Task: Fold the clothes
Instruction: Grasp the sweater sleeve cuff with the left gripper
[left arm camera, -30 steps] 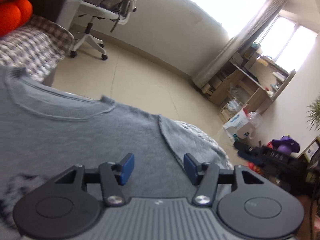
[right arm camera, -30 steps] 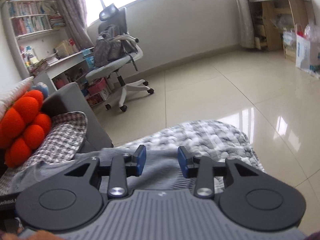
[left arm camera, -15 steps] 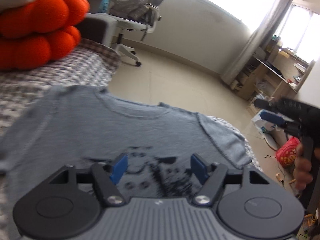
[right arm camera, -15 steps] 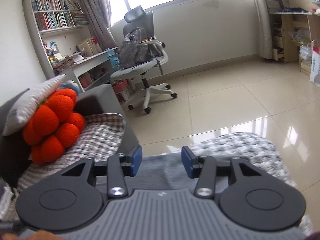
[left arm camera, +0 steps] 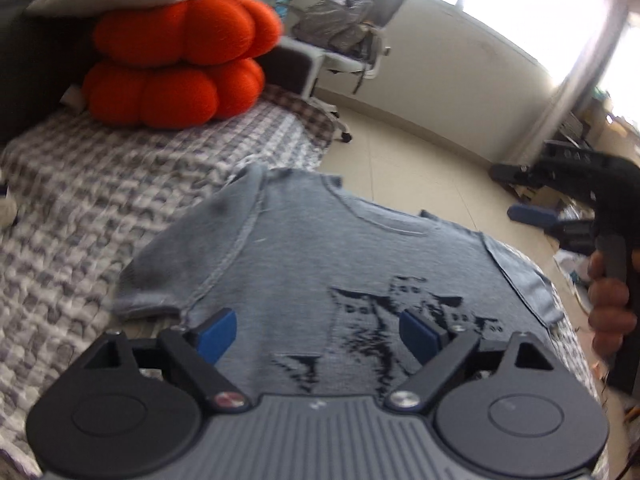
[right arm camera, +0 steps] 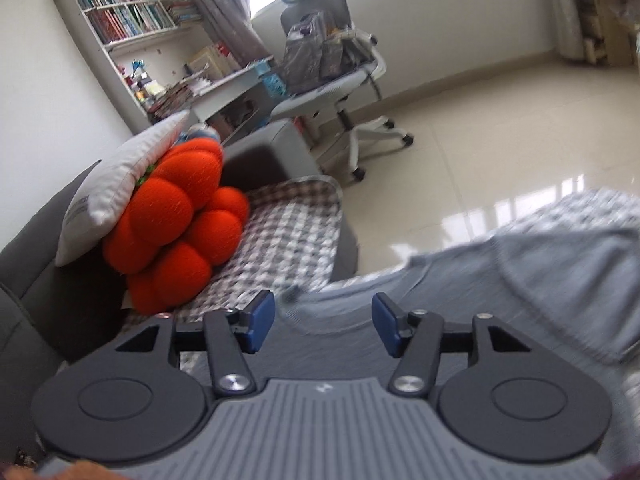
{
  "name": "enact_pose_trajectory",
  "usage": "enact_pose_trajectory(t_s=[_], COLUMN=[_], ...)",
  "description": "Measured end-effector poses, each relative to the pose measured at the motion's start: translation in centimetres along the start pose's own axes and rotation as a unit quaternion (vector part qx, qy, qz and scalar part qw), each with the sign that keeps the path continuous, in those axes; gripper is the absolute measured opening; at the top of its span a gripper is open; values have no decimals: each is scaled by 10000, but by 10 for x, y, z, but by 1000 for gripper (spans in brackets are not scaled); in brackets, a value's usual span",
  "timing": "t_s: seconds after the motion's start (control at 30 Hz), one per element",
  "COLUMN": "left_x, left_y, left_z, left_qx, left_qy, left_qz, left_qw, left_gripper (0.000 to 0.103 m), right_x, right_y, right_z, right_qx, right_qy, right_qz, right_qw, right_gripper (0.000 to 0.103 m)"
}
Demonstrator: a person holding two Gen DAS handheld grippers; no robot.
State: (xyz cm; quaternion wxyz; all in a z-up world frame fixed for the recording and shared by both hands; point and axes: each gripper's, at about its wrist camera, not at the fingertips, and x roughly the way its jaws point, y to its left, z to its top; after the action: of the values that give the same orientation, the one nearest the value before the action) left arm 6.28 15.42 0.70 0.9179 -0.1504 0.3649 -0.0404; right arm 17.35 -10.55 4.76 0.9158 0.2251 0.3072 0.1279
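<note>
Left wrist view: the left gripper [left arm camera: 318,330] hangs wide open, empty, above a grey shirt [left arm camera: 320,256] spread flat, print up, on a checked cover [left arm camera: 88,200]. The right gripper [left arm camera: 560,216], in a hand [left arm camera: 610,304], is beside the far sleeve.

Right wrist view: the right gripper [right arm camera: 323,322] gapes empty over what seems, through blur, the shirt's [right arm camera: 480,288] collar.

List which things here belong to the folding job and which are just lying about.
Part of the job:
- grey T-shirt, spread flat, cat print up
- left gripper, open, over the shirt
- right gripper, open, near the collar

Just lying about:
- orange cushion
- white pillow
- office chair
- bookshelf
</note>
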Motion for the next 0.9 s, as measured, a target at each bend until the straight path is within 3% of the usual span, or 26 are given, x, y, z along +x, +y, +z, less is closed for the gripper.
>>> enact_pose_trajectory(t_s=[0.17, 0.53, 0.7, 0.77, 0.9], left_x=[6, 2, 9, 16, 30], left_y=[31, 125, 155, 162, 160], left_z=[8, 26, 30, 30, 28], left_qx=[-145, -1318, -1959, -2168, -2167], left_qy=[-48, -238, -347, -303, -202], left_qz=[219, 707, 616, 572, 498], left_qw=[9996, 9885, 9781, 9741, 9748], left_gripper=[89, 89, 85, 77, 72], right_x=[28, 71, 89, 100, 125], right_y=[14, 36, 53, 59, 73], right_z=[-21, -39, -36, -42, -60], right_qx=[7, -307, -414, -375, -326], right_qy=[233, 758, 749, 868, 1151], right_qz=[187, 123, 254, 419, 729], right_qw=[9996, 9966, 9960, 9946, 9901], right_gripper=[59, 60, 60, 60, 60])
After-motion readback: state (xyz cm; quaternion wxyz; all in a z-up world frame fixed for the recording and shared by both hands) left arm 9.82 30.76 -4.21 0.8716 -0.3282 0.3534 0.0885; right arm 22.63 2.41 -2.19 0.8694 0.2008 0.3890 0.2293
